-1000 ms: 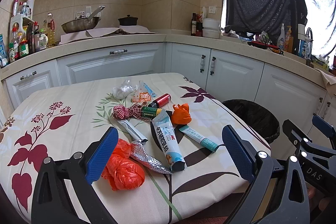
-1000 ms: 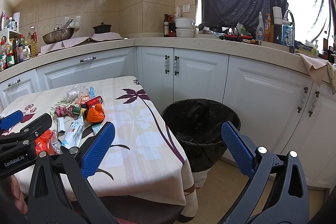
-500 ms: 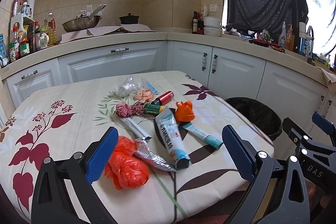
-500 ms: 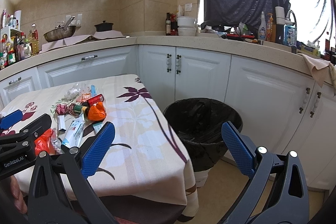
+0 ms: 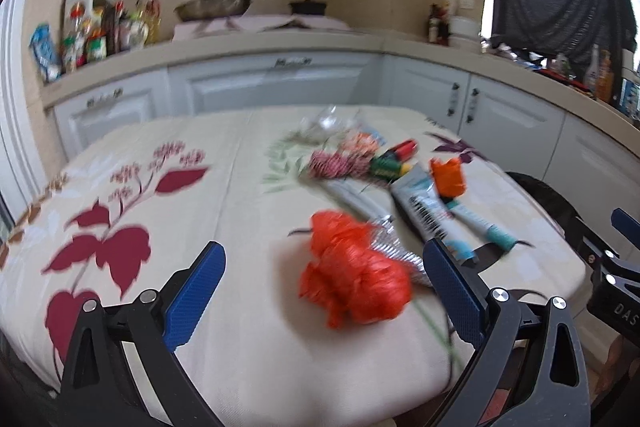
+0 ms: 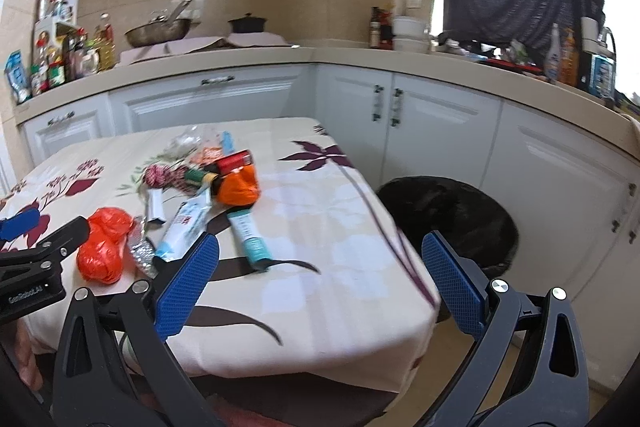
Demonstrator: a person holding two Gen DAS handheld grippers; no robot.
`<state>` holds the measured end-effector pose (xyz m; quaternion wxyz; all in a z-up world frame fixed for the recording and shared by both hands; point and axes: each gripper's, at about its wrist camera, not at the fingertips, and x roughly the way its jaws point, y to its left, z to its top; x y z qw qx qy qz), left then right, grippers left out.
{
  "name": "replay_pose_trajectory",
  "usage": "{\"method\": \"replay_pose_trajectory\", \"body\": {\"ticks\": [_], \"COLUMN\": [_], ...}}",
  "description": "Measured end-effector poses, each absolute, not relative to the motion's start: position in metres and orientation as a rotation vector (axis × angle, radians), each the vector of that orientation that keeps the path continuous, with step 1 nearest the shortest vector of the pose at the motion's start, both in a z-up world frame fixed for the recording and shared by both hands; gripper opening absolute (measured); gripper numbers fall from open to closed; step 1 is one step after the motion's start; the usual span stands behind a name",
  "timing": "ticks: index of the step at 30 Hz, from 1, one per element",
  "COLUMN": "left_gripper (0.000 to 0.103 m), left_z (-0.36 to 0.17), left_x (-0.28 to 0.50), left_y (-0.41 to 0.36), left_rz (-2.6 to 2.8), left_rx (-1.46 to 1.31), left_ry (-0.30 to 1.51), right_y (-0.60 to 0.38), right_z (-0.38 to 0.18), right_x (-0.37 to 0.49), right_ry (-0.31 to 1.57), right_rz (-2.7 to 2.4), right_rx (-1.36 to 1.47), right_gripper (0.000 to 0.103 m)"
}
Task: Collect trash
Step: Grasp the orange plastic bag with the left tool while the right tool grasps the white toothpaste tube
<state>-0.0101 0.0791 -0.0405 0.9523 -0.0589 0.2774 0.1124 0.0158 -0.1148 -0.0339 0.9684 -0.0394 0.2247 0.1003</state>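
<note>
A table [image 6: 320, 267] under a cream cloth printed with maroon and purple leaves fills the near scene; right of it on the floor stands a round bin lined with a black bag [image 6: 460, 211]; the left gripper [image 5: 324, 279] hangs above the near table edge with its blue pads spread wide and nothing between them, the crumpled orange plastic bag [image 5: 352, 279] lying on the cloth in line with that gap (the view is blurred, so contact cannot be judged); the right gripper [image 6: 320, 267] is likewise spread and empty, over the table's near right corner; beyond the bag lie a crinkled silver wrapper [image 5: 390, 247], a white-and-blue tube [image 6: 186, 227], a teal-capped tube [image 6: 248, 235], a smaller orange wad [image 6: 240, 189], red-and-white twine [image 6: 160, 179] and a red cylinder [image 6: 236, 163]
</note>
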Motion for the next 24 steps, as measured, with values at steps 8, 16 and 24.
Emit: {"method": "replay_pose_trajectory", "body": {"ticks": [8,16,24], "left_gripper": [0.096,0.096,0.065], "left_z": [-0.056,-0.057,-0.058], "left_x": [0.005,0.007,0.013], "left_y": [0.075,0.073,0.072], "left_rz": [0.222,0.222,0.184], "left_rx": [-0.097,-0.068,-0.083], "left_ry": [0.645,0.63,0.647], "right_y": [-0.11,-0.104,-0.1], "right_z": [-0.044,-0.049,-0.049], "right_x": [0.022,0.025,0.024], "right_ry": [0.49,0.509,0.515], "right_rz": [0.218,0.242,0.26], "right_rx": [-0.09,-0.096,-0.104], "right_gripper": [0.099,0.099,0.099]}}
